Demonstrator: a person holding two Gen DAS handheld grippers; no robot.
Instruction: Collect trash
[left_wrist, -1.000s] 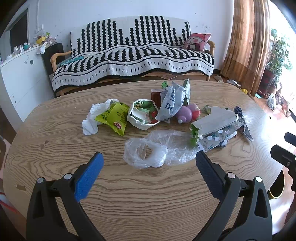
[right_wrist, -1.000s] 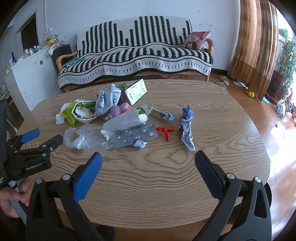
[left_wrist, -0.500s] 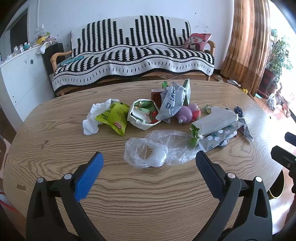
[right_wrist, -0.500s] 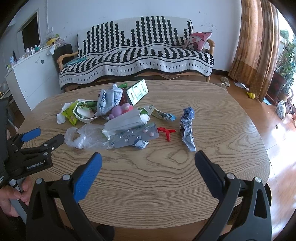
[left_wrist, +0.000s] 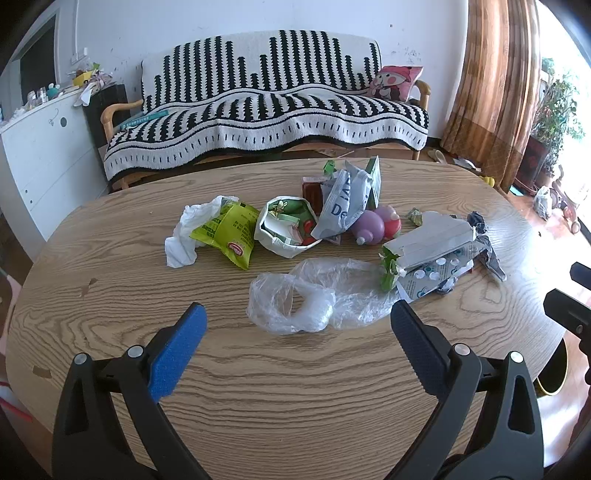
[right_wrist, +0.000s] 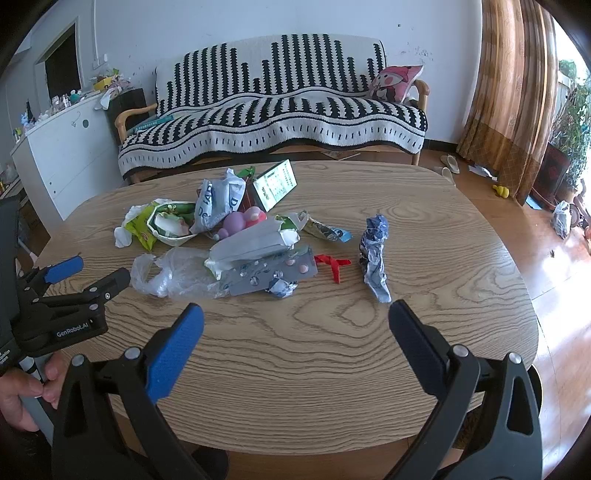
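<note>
Bare table before spread jaws.

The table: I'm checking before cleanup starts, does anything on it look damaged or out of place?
Litter is strewn across the wooden table: a torn grey carton, a used pill blister sheet, a crumpled clear plastic bag. A blue-white wrapper lies apart to the right.

Home living room — striped sofa, curtains, wooden table

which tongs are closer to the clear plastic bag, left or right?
Left. The left tongs sit open right in front of the clear plastic bag; the right tongs are open further right, the bag off to their left.
</note>
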